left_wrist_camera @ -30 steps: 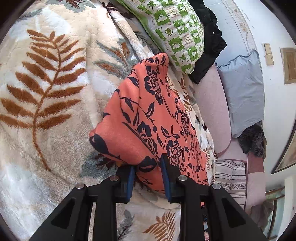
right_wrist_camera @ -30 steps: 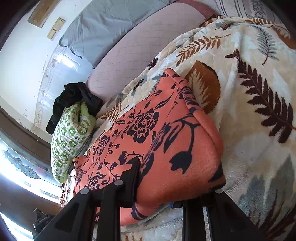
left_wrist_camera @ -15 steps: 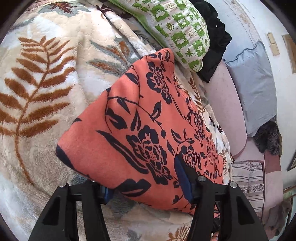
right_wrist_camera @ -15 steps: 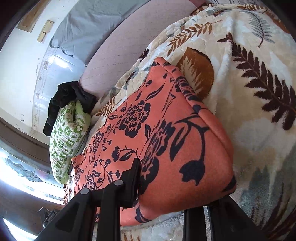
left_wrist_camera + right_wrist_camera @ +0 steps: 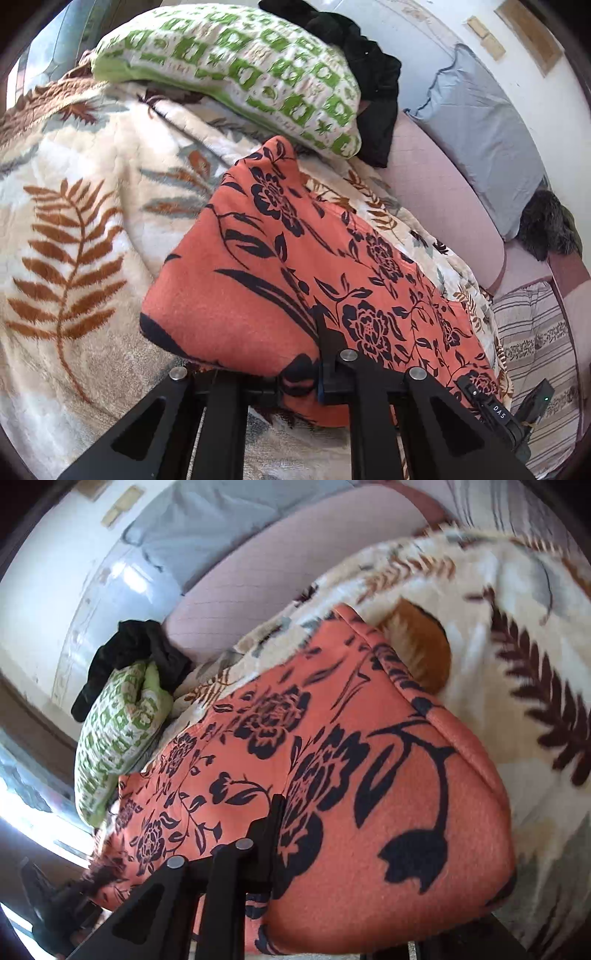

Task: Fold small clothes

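Spread across the bed, a cream blanket [image 5: 74,229] with brown fern leaves fills the ground beneath both tongs. On it lies the orange cloth [image 5: 280,280] with black flowers, stretched between the two tools. We see the left tongs [image 5: 295,373] pressed together on the cloth's near edge; a fold bulges over the left finger and hides it. The right tongs [image 5: 343,893] are closing, and a thick fold of the same cloth [image 5: 369,775] sits between their fingers, draped over the right one; we cannot tell whether the pads already press it. Beyond the left tongs, past the cloth's far corner, rests a green-and-white pillow [image 5: 240,74], with a black garment [image 5: 369,85] just behind it. Farther right of these we note a pink sofa back [image 5: 443,206] and a grey cushion [image 5: 487,140].
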A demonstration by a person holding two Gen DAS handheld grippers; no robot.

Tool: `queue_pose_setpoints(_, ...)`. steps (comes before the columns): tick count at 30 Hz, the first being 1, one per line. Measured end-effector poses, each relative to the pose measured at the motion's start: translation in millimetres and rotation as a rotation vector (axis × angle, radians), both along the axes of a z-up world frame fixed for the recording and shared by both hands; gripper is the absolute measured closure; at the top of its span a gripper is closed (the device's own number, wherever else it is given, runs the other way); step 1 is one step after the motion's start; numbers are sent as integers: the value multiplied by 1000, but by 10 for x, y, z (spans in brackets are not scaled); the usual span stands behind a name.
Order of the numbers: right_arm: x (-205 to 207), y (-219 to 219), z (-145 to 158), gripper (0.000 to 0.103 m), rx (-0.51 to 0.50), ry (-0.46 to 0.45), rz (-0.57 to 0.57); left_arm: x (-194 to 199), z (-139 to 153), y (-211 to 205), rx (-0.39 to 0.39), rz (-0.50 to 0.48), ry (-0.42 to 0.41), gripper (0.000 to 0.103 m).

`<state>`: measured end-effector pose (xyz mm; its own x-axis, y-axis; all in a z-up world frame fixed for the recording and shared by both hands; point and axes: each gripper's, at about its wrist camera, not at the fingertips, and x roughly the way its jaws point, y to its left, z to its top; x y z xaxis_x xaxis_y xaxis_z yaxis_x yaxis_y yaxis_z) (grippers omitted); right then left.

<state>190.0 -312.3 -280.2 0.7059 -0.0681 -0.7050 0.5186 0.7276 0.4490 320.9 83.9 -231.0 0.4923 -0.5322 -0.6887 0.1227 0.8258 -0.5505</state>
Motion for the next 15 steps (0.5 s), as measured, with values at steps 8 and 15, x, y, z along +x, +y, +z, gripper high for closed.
queue_pose_setpoints(8, -411, 172, 412, 86, -58, -103, 2, -491, 188, 218, -25, -22, -3, 91)
queue_pose_setpoints(15, -1105, 353, 348, 86, -19, -34, -16, -1038, -102, 466, 12, -33, 91, 91)
